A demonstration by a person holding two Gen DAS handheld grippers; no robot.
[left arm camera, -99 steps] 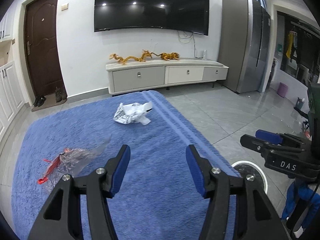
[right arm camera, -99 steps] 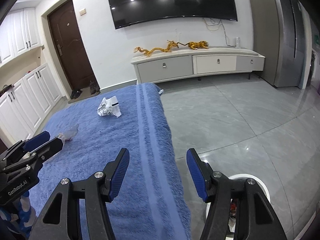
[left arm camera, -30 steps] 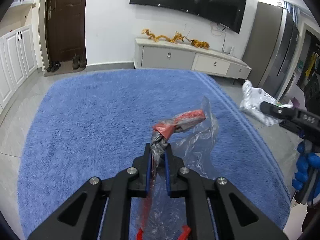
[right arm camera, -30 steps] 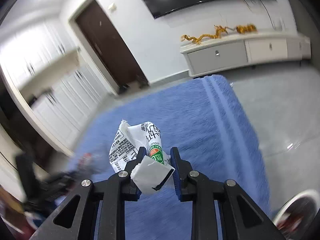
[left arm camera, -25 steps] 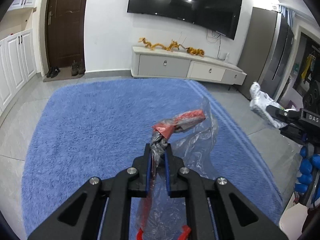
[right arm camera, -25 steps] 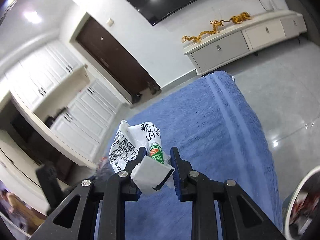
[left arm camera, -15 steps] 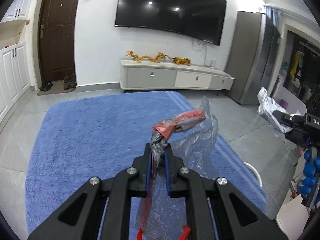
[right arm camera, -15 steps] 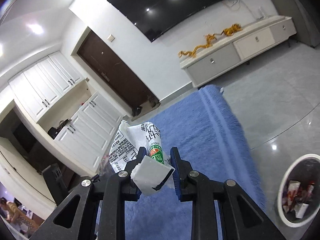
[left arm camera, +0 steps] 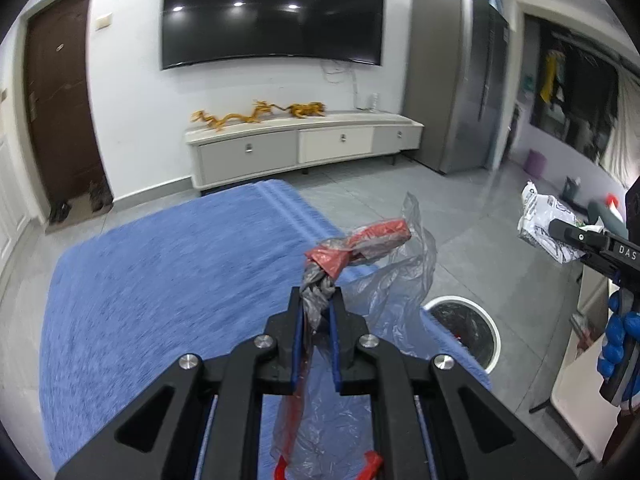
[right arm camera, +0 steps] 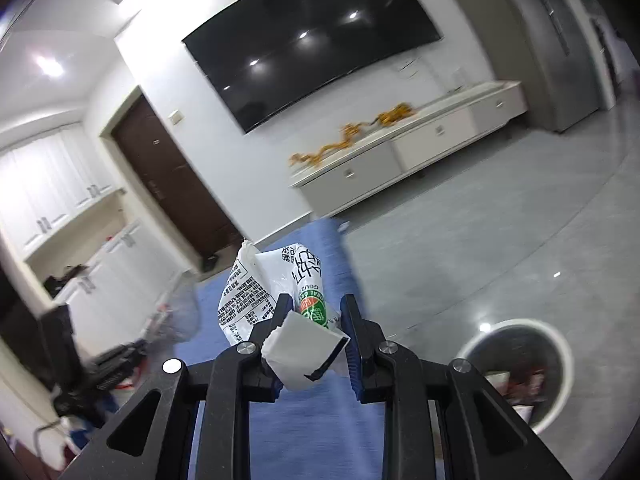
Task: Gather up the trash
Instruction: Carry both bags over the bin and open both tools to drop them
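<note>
My left gripper is shut on a clear plastic bag with red scraps, held above the blue rug. My right gripper is shut on a crumpled white printed wrapper; it also shows in the left wrist view at the right, held in the air. A round white-rimmed trash bin holding some litter stands on the grey floor beside the rug's right edge, below and right of the left gripper. In the right wrist view the bin lies low at the right.
A white TV cabinet with golden dragon figures stands at the far wall under a black TV. A grey fridge is at the right, a brown door at the left. A pale table corner sits at lower right.
Both grippers, once open and empty, now hold trash lifted off the rug. Both views have swung right; the bin has come into view closer to both grippers.
</note>
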